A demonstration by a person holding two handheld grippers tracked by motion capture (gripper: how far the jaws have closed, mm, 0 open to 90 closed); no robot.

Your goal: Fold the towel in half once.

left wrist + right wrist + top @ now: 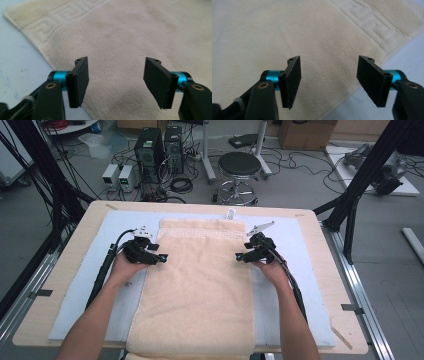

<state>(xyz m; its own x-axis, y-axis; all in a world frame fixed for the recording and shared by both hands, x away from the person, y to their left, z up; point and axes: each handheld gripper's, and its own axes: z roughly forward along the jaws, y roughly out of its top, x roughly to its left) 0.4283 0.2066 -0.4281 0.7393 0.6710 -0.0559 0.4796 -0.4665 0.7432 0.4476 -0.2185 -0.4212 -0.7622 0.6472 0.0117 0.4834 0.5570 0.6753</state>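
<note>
two hands (127,265) (267,265) level, flanking the towel (200,285).

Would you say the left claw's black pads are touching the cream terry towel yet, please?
Cannot tell: in the left gripper view the left claw stands open above the cream terry towel, with no plain contact or gap.

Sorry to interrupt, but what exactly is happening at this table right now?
A person is working on a cream towel spread flat on a pale mat, with a gripper in each hand. The left gripper sits at the towel's left edge and the right gripper at its right edge, both near the patterned far end. In the gripper views, both sets of jaws stand apart over the towel's edges, gripping nothing yet.
</note>
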